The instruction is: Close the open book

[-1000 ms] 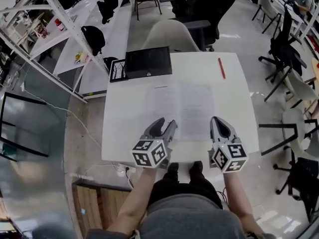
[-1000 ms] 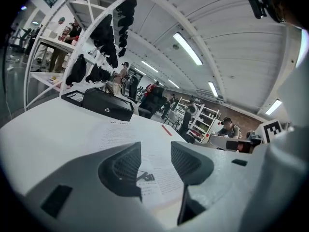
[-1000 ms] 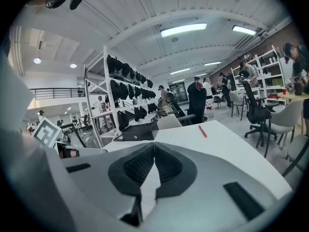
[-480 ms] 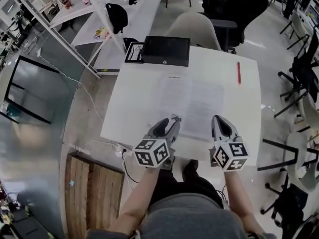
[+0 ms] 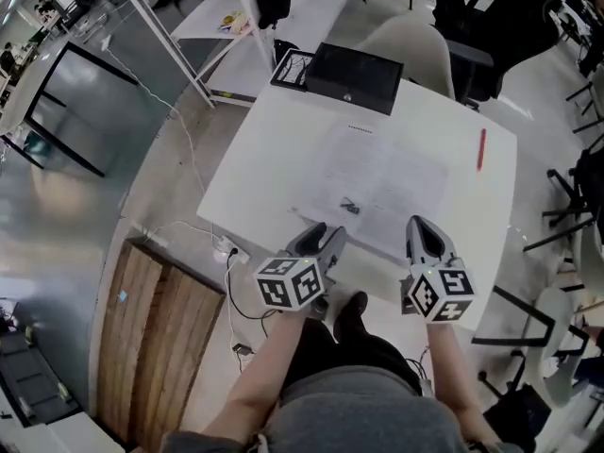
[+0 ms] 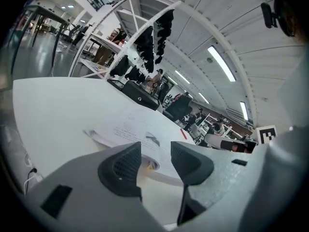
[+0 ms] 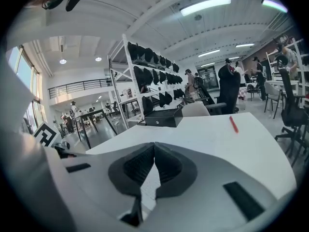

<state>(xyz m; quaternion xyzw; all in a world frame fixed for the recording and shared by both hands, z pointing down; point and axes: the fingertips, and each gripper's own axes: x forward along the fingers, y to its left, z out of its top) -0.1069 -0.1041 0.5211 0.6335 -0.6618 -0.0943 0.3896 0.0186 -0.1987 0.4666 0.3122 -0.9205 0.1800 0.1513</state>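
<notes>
White tabletop (image 5: 247, 189) seen from a head camera, with the open book (image 5: 382, 179) lying flat near its middle, pages up. A person holds both tools over the near edge. The left gripper (image 5: 329, 238) has its jaws well apart and clamps nothing. Its tips sit at the book's near left corner, and its own view shows the curled page edge (image 6: 145, 164) through the gap between the pads. No view settles whether the tips touch the paper. The right gripper (image 5: 422, 225) has its jaws pressed together at the tips and is empty. It points at the table just beside the book's near right corner.

Each tool carries a marker cube (image 5: 293, 283) printed with black-and-white square patterns. The book's pages carry lines of print and a small dark figure (image 5: 349, 206) on the left page, all too small to read.

Beyond the book, a red pen (image 5: 481, 149) lies near the far right side and a black case (image 5: 354, 64) sits at the far edge with a small round fitting on its front. A framed sheet of square markers (image 5: 291, 67) sits just beside it.

From the right gripper view the tool's own body hides the book almost wholly, leaving the pen (image 7: 233, 123) and the case (image 7: 164, 117) in sight. The person's torso and forearms are cut off at the bottom of the head view.
</notes>
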